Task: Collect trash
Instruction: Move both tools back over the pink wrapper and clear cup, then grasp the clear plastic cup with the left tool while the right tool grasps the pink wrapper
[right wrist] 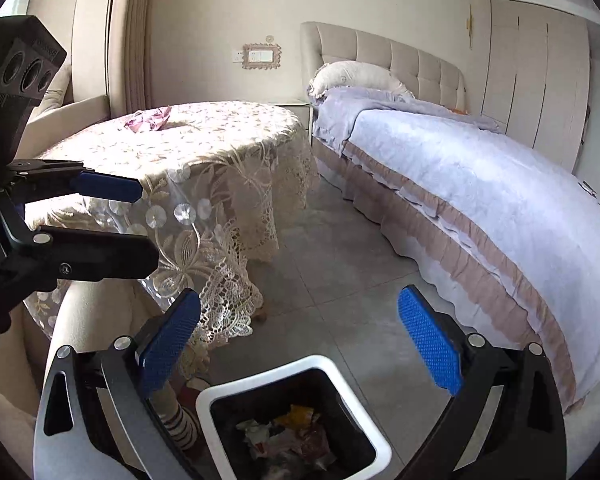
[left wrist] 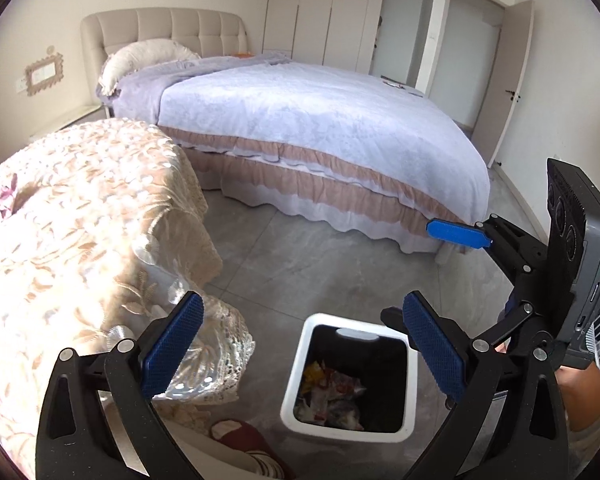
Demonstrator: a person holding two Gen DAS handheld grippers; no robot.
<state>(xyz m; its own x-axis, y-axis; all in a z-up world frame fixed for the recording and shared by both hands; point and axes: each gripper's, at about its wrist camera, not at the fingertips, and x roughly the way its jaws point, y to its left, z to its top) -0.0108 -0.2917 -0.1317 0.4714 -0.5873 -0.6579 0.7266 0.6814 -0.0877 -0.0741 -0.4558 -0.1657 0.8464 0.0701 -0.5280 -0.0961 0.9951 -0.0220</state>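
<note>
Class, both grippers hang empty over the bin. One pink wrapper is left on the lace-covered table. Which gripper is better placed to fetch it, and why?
Probably the left gripper. The table lies on its side, beside its left finger, with the pink wrapper on top. The right gripper hangs open nearer the bed, and would cross over the left.

A lavender-covered bed (left wrist: 320, 120) and lace-draped table (right wrist: 188, 148) stand on grey floor tiles (left wrist: 320, 272).

We can read no text, label, brand or number in either view; the print on the wrappers (left wrist: 332, 396) in the bin (left wrist: 300, 364) is too blurred.
</note>
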